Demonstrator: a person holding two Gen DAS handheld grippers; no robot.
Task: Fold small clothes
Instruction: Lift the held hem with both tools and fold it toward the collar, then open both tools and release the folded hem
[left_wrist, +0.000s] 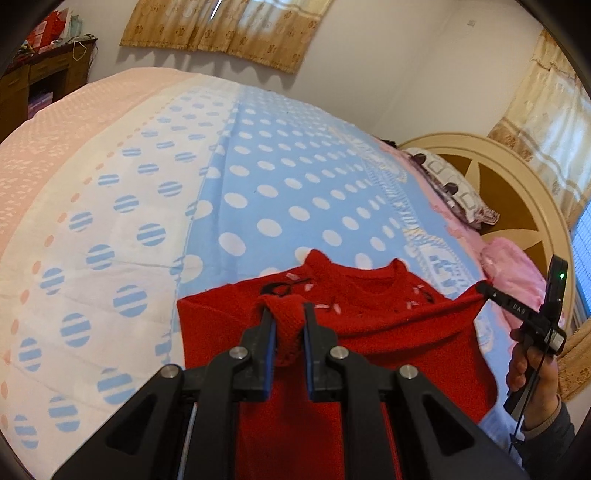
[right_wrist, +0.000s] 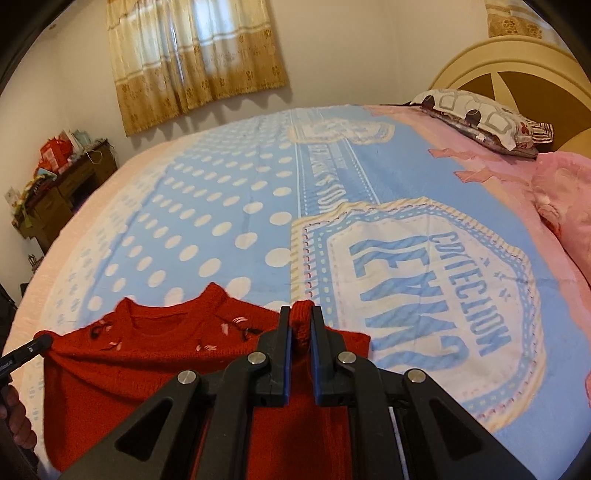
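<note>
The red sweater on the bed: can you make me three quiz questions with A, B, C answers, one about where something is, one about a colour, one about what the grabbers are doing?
1. Where is the patterned pillow?
A. On the sweater
B. By the headboard
C. On the brown cabinet

2. What colour are the big dots on the blue part of the blanket?
A. White
B. Green
C. Black

3. What are the two grippers doing?
A. Both open, holding nothing
B. One holds a pillow
C. Both shut on the sweater

Answers:
1 B: the pillow lies beside the headboard.
2 A: the blanket has white dots.
3 C: the left gripper and right gripper each pinch the red sweater.
</note>
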